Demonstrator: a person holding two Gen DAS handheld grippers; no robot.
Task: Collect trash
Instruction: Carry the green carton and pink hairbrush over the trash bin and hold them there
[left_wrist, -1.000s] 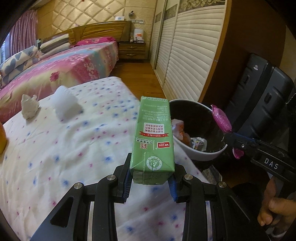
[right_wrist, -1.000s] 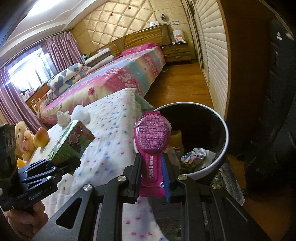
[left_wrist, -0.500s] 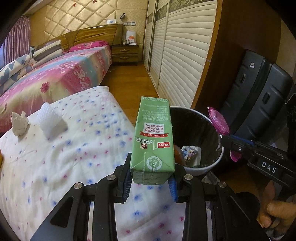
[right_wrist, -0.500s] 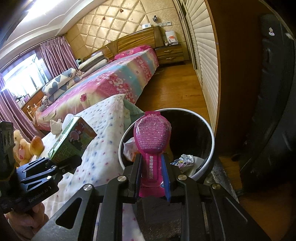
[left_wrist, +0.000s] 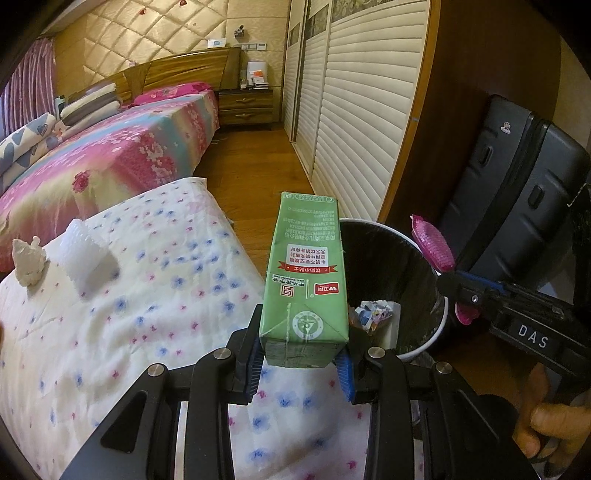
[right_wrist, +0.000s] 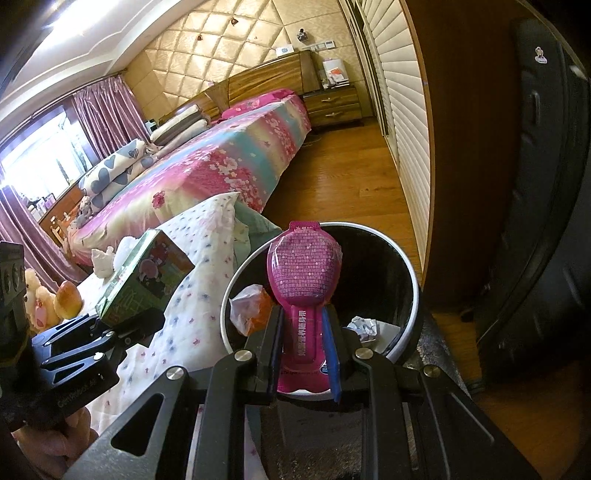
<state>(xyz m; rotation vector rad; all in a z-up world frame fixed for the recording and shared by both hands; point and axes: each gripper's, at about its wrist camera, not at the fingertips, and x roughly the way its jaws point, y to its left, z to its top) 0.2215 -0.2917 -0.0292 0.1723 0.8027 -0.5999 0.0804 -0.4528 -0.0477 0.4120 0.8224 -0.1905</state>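
Closer to the bin now than a second ago on both sides: black bin (left_wrist: 402, 258) larger and more central in each wrist view, white spotted quilt (left_wrist: 129, 314) slid off toward the left. Left gripper (left_wrist: 303, 363) clenched on the green carton (left_wrist: 306, 280), blue pads pressed against both lower sides, carton standing up and away from the jaws, its far end level with the bin's near rim, its body over the quilt's edge just beside the bin. Right gripper (right_wrist: 304, 354) clamped on the narrow neck of the pink pouch (right_wrist: 303, 280), jaws nearly together, rounded pouch head raised above the bin's open mouth. Same right gripper seen from the left wrist view at the bin's far rim, pouch (left_wrist: 432, 247) poking up above it, a hand (left_wrist: 546, 417) wrapped round the handle. Inside the bin: crumpled printed wrapper (right_wrist: 364, 326), an orange-and-clear bag (right_wrist: 251, 308) against the near wall. Two white crumpled tissues (left_wrist: 27, 260) lying on the quilt, well apart from the bin. Beyond the quilt, a pink floral bed (right_wrist: 221, 162) with heart-print pillows, wooden headboard, nightstand, padded gold wall. Wooden floor (left_wrist: 255, 162) running past white louvred wardrobe doors (left_wrist: 354, 110); dark suitcase (left_wrist: 517, 184) upright behind the bin. Plush toys (right_wrist: 48, 299) at the left edge of the right wrist view, purple curtains by a bright window.
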